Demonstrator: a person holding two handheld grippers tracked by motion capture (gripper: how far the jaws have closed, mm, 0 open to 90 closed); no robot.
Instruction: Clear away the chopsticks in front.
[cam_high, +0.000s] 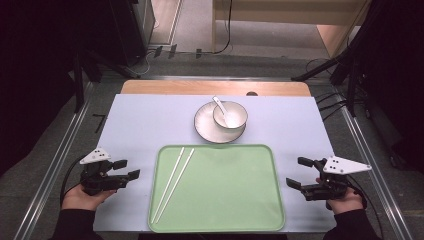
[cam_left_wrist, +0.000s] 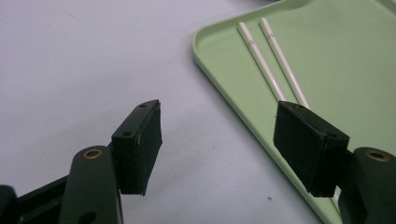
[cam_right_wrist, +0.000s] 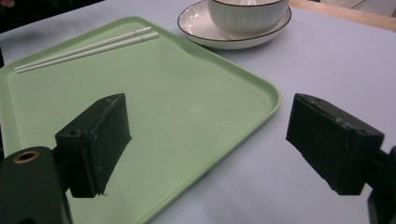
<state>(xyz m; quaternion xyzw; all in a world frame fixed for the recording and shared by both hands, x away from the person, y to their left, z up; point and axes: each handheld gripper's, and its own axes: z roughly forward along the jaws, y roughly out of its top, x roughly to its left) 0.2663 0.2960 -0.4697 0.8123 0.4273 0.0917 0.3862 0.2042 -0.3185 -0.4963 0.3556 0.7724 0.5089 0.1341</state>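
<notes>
left gripper (cam_high: 131, 169): jaws apart, flat black rubbery pads holding nothing | right gripper (cam_high: 295, 172): jaws apart, holding nothing | chopsticks (cam_high: 174, 183): two thin smooth white rods, side by side on the tray just beyond the left gripper | tray (cam_high: 235, 192): matte green, rounded corners, between both grippers | bowl (cam_high: 230, 115): white, ribbed, on round saucer (cam_high: 205, 127), beyond tray

A smooth matt plastic tray (cam_high: 260, 210) bears glossy white chopsticks (cam_high: 173, 181); the bowl (cam_high: 231, 116) looks glazed ceramic.
</notes>
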